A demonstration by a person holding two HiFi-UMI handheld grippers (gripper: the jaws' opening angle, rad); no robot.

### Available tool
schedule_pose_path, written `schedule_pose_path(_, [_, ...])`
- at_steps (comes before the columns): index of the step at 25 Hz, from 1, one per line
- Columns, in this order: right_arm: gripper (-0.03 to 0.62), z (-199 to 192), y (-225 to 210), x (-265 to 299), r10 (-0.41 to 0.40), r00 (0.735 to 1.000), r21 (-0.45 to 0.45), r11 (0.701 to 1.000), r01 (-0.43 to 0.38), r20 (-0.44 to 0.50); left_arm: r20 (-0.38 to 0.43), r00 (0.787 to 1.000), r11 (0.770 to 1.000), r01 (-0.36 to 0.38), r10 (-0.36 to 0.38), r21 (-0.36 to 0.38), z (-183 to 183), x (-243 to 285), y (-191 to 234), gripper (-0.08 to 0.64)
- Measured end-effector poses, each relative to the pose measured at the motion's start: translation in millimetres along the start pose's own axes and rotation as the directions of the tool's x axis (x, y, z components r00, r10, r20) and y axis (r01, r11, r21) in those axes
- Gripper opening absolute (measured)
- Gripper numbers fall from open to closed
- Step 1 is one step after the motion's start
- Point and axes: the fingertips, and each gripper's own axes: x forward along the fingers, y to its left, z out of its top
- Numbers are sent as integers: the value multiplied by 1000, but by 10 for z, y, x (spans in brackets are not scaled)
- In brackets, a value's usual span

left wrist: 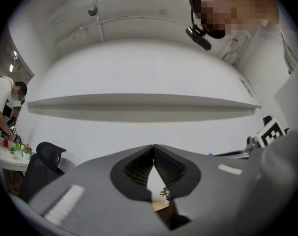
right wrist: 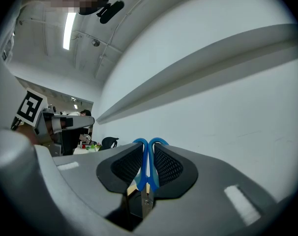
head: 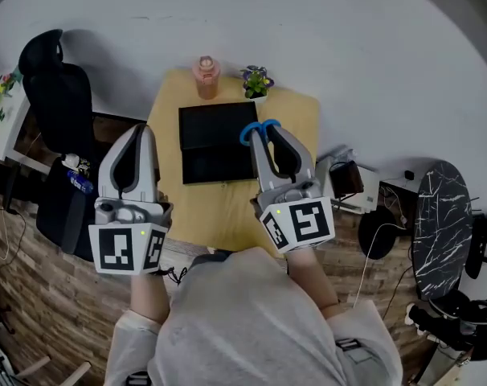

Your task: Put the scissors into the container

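Note:
Blue-handled scissors (head: 259,130) (right wrist: 147,167) are clamped in my right gripper (head: 269,131) (right wrist: 147,154), which is shut on them, handles up and blades hanging below the jaws. They hang above the right part of a black flat container (head: 213,141) lying on the small yellow table (head: 298,111). My left gripper (head: 141,135) (left wrist: 153,154) is shut with nothing between its jaws, raised over the table's left edge. Both gripper views tilt up at the white wall.
A pink bottle (head: 206,76) and a small potted plant (head: 256,81) (left wrist: 165,192) stand at the table's far edge. A black office chair (head: 57,87) is at the left. A white box with cables (head: 352,185) and a dark marbled round table (head: 443,226) are at the right.

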Motion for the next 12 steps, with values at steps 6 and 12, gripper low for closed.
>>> schedule_pose_path(6, [74,-413,41,216,3,996,-25,1000,-5,-89,-38,999,999,17,-19,-37,-256,180,168,60])
schedule_pose_path(12, [73,-865,138,347,48,978,-96,993,-69,-203,-68,997,997,28,-32,-66,-445,285,268,60])
